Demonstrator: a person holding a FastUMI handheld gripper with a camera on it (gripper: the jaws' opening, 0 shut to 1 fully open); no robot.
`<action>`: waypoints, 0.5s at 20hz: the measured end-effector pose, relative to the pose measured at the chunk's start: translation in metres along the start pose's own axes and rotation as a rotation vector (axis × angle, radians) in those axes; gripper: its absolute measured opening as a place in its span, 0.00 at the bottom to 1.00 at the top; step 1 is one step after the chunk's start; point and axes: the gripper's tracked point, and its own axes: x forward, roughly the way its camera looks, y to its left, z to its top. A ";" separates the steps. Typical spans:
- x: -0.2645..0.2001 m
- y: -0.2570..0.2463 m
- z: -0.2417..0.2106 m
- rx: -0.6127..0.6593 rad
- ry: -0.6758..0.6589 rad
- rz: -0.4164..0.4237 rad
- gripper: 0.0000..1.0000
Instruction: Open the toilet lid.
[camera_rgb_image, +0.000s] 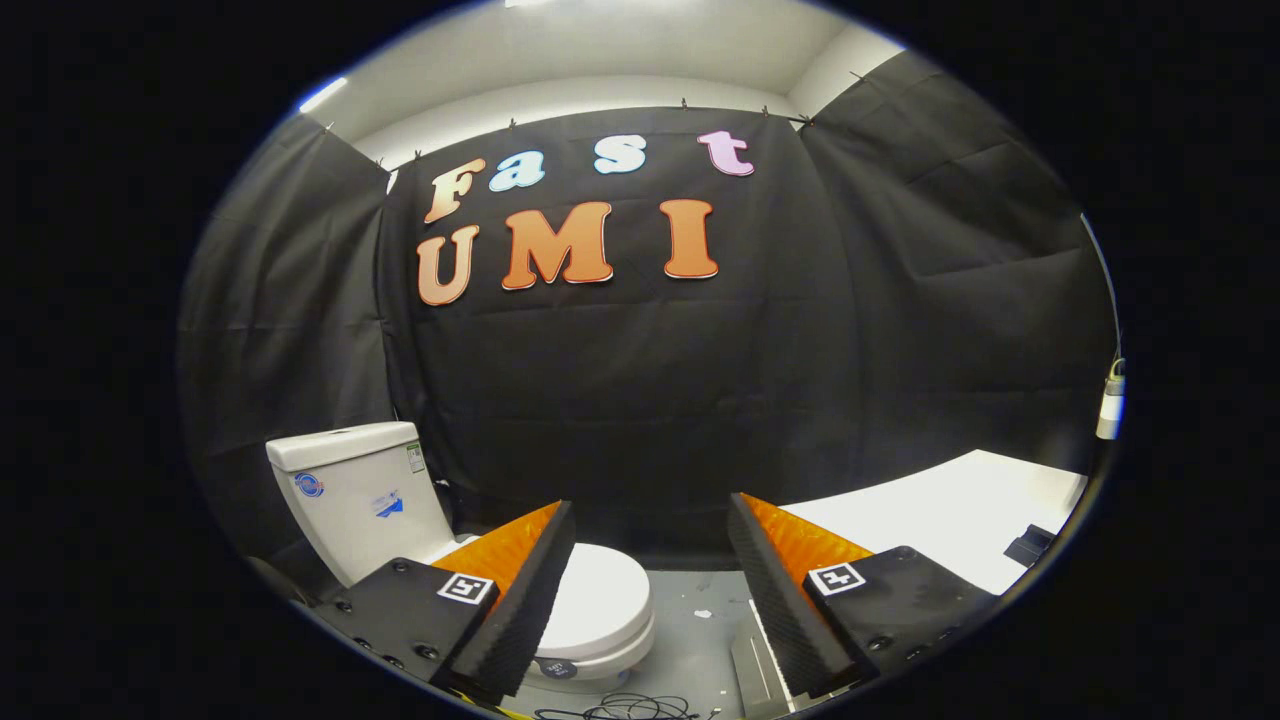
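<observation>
Gripper (650, 590) held level, pointing forward, wide open. Fingers (520, 610) spread well apart with a broad gap between, closing on nothing. Ribbed inner pads (775, 600) facing each other across the gap, angled slightly outward toward the tips. Square marker tags on top of both finger mounts, one per side. Tips free in the air, touching nothing. Left finger partly overlapping the closed toilet lid (600, 600) in the view, contact not evident. No hand or sleeve to be made out.
</observation>
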 end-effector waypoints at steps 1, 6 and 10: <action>0.000 0.001 0.000 0.000 0.001 0.000 0.98; 0.000 0.001 0.000 -0.001 0.001 0.002 0.98; 0.000 0.000 0.000 0.000 0.001 0.002 0.98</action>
